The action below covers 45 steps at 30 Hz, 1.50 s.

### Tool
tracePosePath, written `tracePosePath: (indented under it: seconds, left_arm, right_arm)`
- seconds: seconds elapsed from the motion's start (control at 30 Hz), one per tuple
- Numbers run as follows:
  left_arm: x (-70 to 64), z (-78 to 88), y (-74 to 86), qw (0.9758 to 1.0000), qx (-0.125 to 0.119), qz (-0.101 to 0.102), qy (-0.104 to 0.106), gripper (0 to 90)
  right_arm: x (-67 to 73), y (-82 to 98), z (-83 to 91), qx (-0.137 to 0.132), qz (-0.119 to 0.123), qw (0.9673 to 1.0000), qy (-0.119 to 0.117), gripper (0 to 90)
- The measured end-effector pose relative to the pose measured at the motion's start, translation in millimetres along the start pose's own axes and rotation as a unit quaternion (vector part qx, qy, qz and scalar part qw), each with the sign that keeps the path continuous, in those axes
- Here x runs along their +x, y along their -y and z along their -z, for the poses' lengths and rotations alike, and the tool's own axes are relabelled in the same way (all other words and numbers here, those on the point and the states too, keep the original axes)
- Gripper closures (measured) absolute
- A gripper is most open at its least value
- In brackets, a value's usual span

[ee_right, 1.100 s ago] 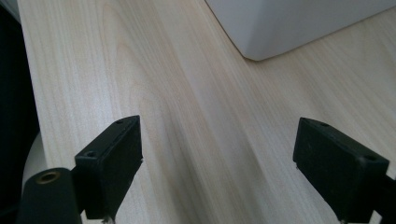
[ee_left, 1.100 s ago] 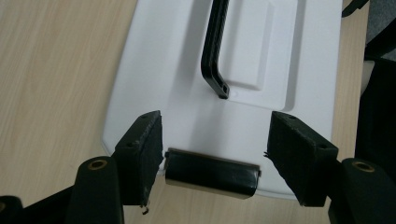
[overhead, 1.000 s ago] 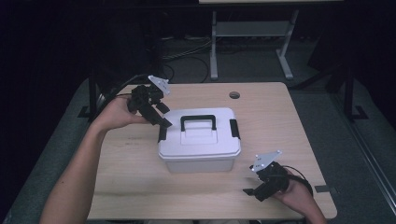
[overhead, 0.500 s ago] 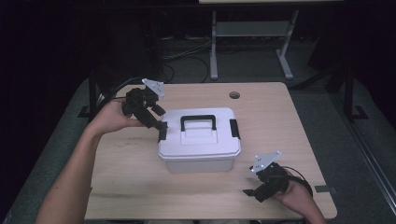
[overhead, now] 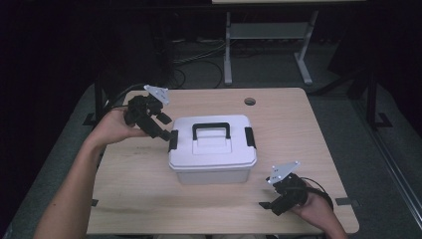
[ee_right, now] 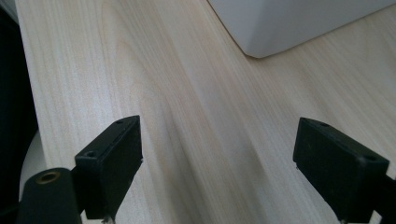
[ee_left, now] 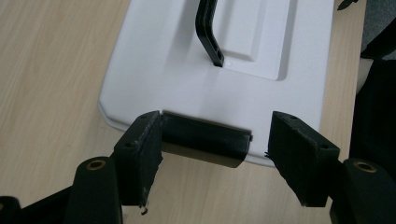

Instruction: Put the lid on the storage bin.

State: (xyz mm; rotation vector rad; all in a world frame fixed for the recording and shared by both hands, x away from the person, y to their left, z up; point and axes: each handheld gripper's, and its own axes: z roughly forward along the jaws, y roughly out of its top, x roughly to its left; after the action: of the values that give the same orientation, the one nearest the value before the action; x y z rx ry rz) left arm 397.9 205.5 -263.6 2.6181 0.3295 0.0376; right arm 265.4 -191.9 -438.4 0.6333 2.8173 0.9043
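A white lidded plastic box (overhead: 213, 154) stands mid-table, with a black handle (overhead: 211, 130) lying flat on its lid and a black latch (overhead: 173, 140) on its left end. My left gripper (overhead: 166, 128) points at that latch. In the left gripper view, its jaws (ee_left: 217, 149) straddle the latch (ee_left: 203, 140): one pad touches the latch's end, the other stands apart from it, so the gripper is open. My right gripper (overhead: 268, 205) rests near the table's front right, open (ee_right: 217, 163) over bare wood, with a corner of the box (ee_right: 289, 23) ahead of it.
A second black latch (overhead: 250, 137) sits on the box's right end. The wooden table (overhead: 308, 129) has a cable hole (overhead: 250, 101) at the back. A metal stand (overhead: 268, 40) is on the floor behind. Black tape marks (overhead: 343, 201) sit at the table's side edges.
My left gripper has shifted slightly to the left while staying at the box's left latch. The right gripper and the box have not moved.
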Motion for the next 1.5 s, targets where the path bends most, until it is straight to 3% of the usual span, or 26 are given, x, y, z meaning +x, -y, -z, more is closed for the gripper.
tracePosePath:
  seconds: [0.83, 1.5]
  left_arm:
    - [-7.6, -0.6, 25.9, 0.9999, 0.001, 0.014, -0.002, 34.0]
    - [-14.4, -1.3, 55.9, 0.9994, -0.003, 0.035, -0.006, 33.8]
  right_arm:
    - [-1.2, 1.4, -2.9, 0.005, 0.001, 1.0000, -0.001, 15.1]
    - [-1.3, 1.0, -3.6, 0.007, 0.002, 1.0000, 0.000, 15.1]
